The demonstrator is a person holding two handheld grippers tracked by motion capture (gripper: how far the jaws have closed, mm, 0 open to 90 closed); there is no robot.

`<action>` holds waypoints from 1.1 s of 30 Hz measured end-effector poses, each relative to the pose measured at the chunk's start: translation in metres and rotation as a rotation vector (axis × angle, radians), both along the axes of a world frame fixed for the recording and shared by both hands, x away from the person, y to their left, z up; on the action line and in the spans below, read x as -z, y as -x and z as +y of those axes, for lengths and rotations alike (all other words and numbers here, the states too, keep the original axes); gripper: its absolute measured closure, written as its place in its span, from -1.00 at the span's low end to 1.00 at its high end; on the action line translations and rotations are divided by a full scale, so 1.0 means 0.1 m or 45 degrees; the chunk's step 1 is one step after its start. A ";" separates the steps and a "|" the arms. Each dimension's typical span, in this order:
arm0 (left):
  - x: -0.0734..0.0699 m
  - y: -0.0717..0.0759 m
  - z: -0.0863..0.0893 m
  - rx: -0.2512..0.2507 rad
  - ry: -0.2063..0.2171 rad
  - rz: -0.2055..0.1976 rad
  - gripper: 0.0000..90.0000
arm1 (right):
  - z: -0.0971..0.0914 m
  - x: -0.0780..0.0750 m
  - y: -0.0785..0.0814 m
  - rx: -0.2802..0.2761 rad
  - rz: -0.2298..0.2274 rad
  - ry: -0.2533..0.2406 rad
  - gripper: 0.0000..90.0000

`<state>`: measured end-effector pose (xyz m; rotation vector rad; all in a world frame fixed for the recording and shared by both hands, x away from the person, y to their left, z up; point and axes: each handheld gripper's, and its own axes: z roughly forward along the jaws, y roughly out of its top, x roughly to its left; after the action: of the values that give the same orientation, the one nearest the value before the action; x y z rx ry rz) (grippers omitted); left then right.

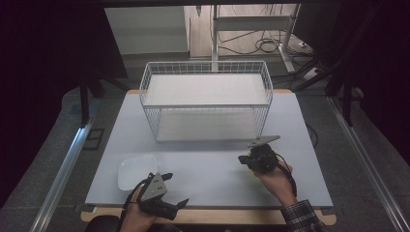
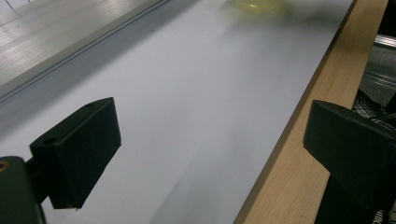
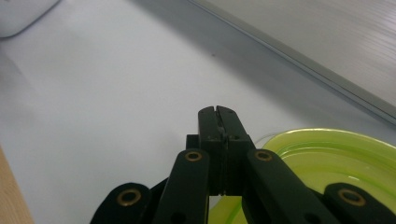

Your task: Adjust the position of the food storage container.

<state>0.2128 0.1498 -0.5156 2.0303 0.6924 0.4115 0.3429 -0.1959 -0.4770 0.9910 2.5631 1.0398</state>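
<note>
From the high view, the right tongs [image 1: 245, 159] hover over the bench [image 1: 203, 164], well apart from the white plate [image 1: 137, 171]. The left gripper view shows the left tongs [image 2: 210, 149] spread wide, holding nothing. In the right gripper view, the right tongs' closed jaws pinch the yellow-green plate [image 3: 327, 156] by its rim, likely carrying it; next it probably needs setting down.

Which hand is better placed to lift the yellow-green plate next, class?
The right, probably. The right gripper, jaws shut, sits just above the yellow-green plate, while the left gripper waits open by the table's near edge, nearer the white dish.
</note>
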 end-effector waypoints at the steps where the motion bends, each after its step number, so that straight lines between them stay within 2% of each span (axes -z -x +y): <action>1: 0.00 0.00 0.00 0.000 0.001 0.002 -0.92 | -0.04 0.00 0.00 0.014 -0.002 0.003 0.99; 17: 0.00 -0.01 -0.01 -0.007 -0.004 0.016 -0.90 | -0.54 0.00 -0.04 0.191 -0.019 -0.009 0.99; 24: -0.03 -0.01 -0.03 -0.043 -0.047 0.013 -0.88 | -0.53 -0.01 -0.02 0.190 -0.032 -0.021 0.96; 28: -0.10 -0.01 0.01 -0.069 -0.026 0.003 -0.84 | -0.51 -0.02 -0.01 0.182 -0.038 -0.035 0.93; 29: -0.12 -0.01 0.03 -0.074 -0.030 -0.003 -0.79 | -0.51 -0.02 0.00 0.178 -0.043 -0.039 0.92; 30: -0.17 -0.01 0.09 -0.104 -0.044 -0.029 -0.61 | -0.48 -0.03 0.01 0.170 -0.047 -0.045 0.90; 32: -0.20 0.00 0.12 -0.117 -0.041 -0.033 -0.33 | -0.46 -0.03 0.02 0.161 -0.048 -0.043 0.86; 33: -0.22 0.00 0.16 -0.130 -0.031 -0.037 -0.33 | -0.46 -0.03 0.02 0.161 -0.048 -0.043 0.86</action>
<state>0.2130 0.1662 -0.4937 2.0136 0.7786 0.5098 0.3411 -0.2418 -0.4744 1.1145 2.4256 1.0604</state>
